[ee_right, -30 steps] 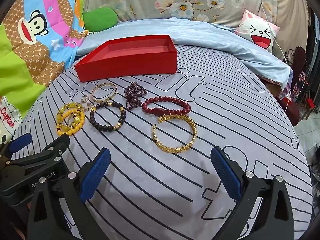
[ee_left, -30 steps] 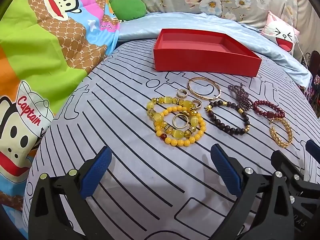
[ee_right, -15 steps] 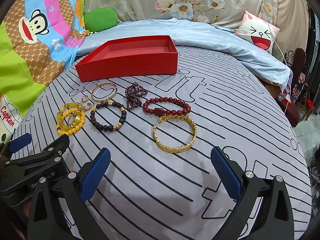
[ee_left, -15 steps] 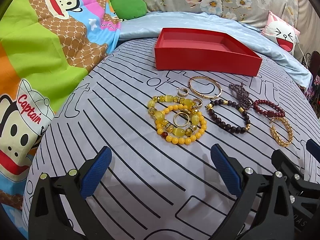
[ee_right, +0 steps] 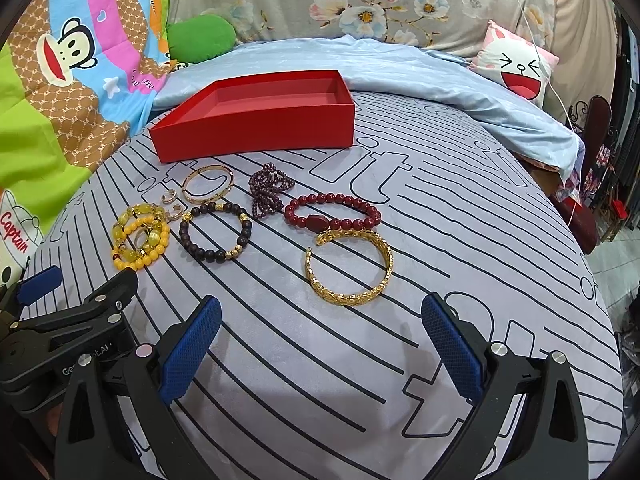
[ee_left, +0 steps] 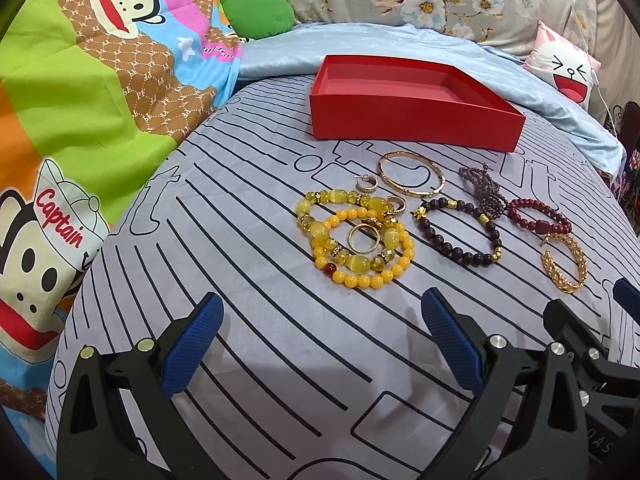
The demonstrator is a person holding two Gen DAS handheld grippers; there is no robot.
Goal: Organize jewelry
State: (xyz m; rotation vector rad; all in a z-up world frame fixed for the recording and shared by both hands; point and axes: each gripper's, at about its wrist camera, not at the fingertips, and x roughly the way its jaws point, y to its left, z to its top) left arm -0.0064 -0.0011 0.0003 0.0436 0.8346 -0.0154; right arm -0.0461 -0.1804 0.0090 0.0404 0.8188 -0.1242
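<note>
While nothing has yet gone into the red box (ee_right: 256, 120), which sits bare in the upper middle of both views on the striped bedsheet (ee_right: 460, 240), the jewelry lies in a loose row just in front of it, probably laid out so each piece can be lifted singly. Both claws hover low at the bottom of the frame, short of the row: the left claw (ee_left: 320, 344) is spread wide and holds nothing, and the right claw (ee_right: 320, 344) is likewise spread and bare. The gold cuff (ee_right: 350, 266) lies nearest the right claw, touching the red bead bracelet (ee_right: 332, 216) above it; the dark bead bracelet (ee_right: 216, 234) and purple strand (ee_right: 268, 192) sit left of that. In front of the left claw, the yellow bead bracelets (ee_left: 356, 240) overlap with a gold ring (ee_left: 362, 238) inside them, so lifting one may drag the others. The thin gold bangle (ee_left: 412, 174) and small earrings (ee_left: 367, 185) lie closest to the box. Cartoon quilt (ee_left: 80, 80) and pillows sit well clear.
</note>
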